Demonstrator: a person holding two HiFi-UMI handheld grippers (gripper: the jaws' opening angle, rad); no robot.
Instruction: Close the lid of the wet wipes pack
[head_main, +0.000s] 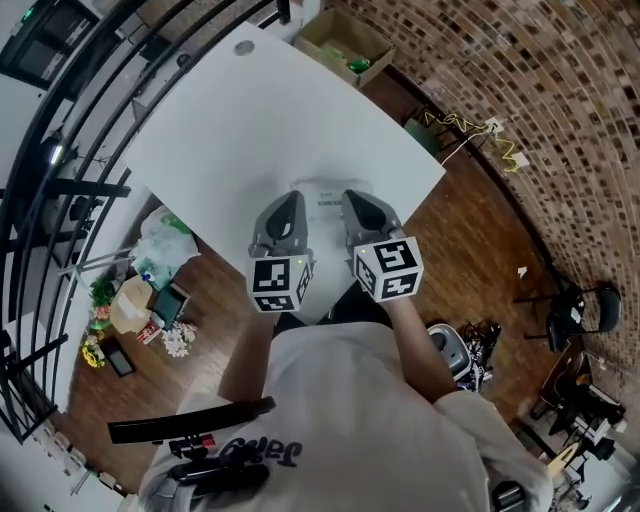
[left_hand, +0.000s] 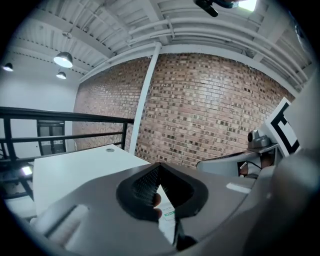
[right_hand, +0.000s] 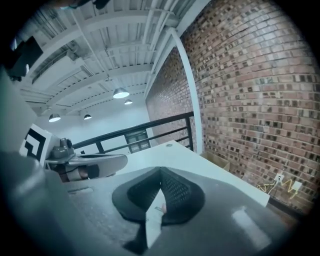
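Mostly hidden, the white wet wipes pack (head_main: 325, 197) lies flat near the front edge of a white table (head_main: 250, 120), directly under the tips of two hand-held grippers. From the head view only a strip of the pack shows between and just ahead of them, and its lid cannot be made out.

The left gripper (head_main: 285, 212) is at the pack's left end and the right gripper (head_main: 362, 208) at its right end, the two side by side and close together, both angled down at the tabletop. In the left gripper view the jaws (left_hand: 159, 167) meet at their tips. In the wedge-shaped gap behind them the pack (left_hand: 166, 212) shows as white film with a green printed patch. The right gripper view shows the same: jaws (right_hand: 160, 172) closed tip to tip, with a sliver of the white pack (right_hand: 155, 215) in the gap beneath. Whether either pair pinches the film or only rests against it is unclear.

Both tools are held by a person in a white shirt (head_main: 350, 420). Beyond the table's far corner sits an open cardboard box (head_main: 345, 45) — a brick wall (head_main: 520, 90) curves past it, above a wooden floor (head_main: 470, 240). A black railing (head_main: 60, 110) runs along the left.
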